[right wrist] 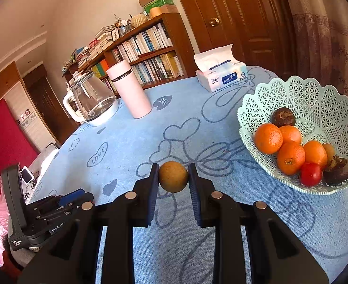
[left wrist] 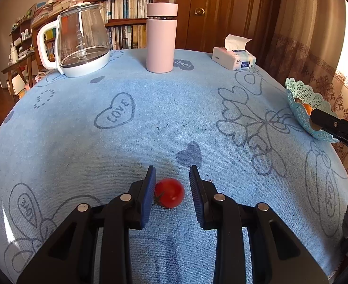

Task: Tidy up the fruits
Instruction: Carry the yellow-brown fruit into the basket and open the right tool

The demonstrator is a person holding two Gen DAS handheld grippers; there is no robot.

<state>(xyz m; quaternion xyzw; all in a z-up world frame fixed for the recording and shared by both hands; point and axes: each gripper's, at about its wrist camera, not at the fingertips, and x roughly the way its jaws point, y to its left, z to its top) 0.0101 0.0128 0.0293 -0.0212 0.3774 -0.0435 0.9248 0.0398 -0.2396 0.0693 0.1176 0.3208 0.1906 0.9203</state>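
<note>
- The left gripper stands near its narrowest, yet the small red cherry tomato between the blue pads lies on the blue towel tablecloth, against the left pad, clear of the right.
- The right gripper pinches a round brownish-yellow fruit at centre frame, above the cloth.
- The pale-green lattice plastic basket at right holds oranges.

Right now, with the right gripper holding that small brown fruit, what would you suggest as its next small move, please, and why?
Probably carry the right gripper rightward until it is over the basket. Its pads are shut on the brown fruit, which hangs above the tablecloth left of the basket, where the other fruit lies.
</note>
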